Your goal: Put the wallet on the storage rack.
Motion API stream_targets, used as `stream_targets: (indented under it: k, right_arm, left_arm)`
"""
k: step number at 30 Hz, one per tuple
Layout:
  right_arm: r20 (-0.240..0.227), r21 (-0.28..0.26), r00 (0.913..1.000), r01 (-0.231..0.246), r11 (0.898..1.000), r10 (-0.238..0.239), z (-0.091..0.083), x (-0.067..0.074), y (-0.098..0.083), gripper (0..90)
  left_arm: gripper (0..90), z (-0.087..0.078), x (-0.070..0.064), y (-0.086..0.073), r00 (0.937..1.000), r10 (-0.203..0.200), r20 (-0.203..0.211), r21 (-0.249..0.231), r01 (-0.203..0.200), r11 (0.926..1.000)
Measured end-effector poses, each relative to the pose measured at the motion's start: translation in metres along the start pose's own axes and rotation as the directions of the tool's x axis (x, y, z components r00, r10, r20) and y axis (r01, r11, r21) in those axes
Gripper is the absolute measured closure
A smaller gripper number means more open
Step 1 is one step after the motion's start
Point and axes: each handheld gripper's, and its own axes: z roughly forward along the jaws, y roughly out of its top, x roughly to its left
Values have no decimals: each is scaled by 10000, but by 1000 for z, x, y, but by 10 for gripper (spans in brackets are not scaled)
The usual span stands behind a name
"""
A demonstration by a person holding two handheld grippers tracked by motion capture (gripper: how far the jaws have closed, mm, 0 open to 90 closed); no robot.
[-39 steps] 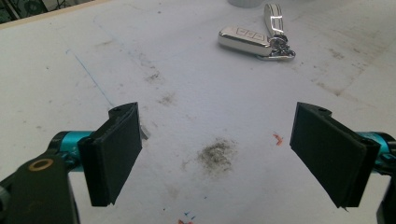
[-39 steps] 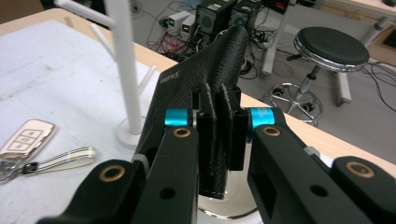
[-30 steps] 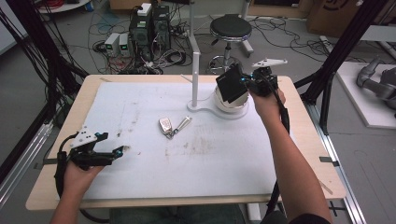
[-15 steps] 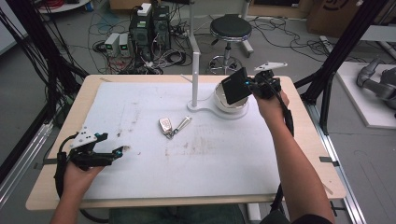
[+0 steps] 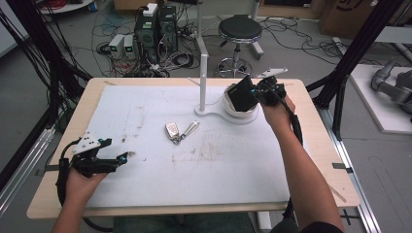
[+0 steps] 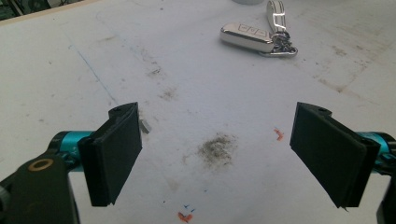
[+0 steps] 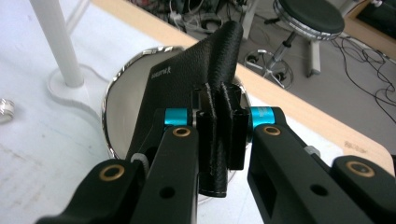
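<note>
White matting, stained in patches, covers my wooden table; cables and computer boxes crowd the floor behind. At left, my left gripper rests near the front edge, jaws wide apart with nothing between them and bare mat ahead. Centre: a silver key fob, well apart from both tools. At right, my right gripper is clamped on a black leather wallet, held above a round white-based dish whose inside the wallet partly hides.
</note>
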Motion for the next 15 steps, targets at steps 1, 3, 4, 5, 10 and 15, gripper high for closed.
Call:
stream_targets:
  k: [1,3,4,5,10,15]
  right_arm:
    - [25,39,10000,66,10000,-66,3,2,0,862]
    - [31,63,10000,-17,10000,17,6,4,0,827]
    - [31,63,10000,-17,10000,17,6,4,0,827]
    - [-175,187,9996,-223,9996,226,6,4,0,671]
    - [-327,337,9985,-422,9985,433,2,2,0,499]
    - [-231,50,9980,-591,9982,592,-13,1,-1,413]
  left_arm:
    - [166,0,0,0,10000,-3,6,4,3,10000]
    - [166,0,0,0,10000,34,13,12,-34,10000]
    - [166,0,0,0,10000,24,20,12,-24,10000]
    - [166,0,0,0,10000,24,31,12,-24,10000]
    - [166,1,0,0,10000,-18,46,-3,18,10000]
    - [166,2,-1,2,9999,70,89,16,-70,10000]
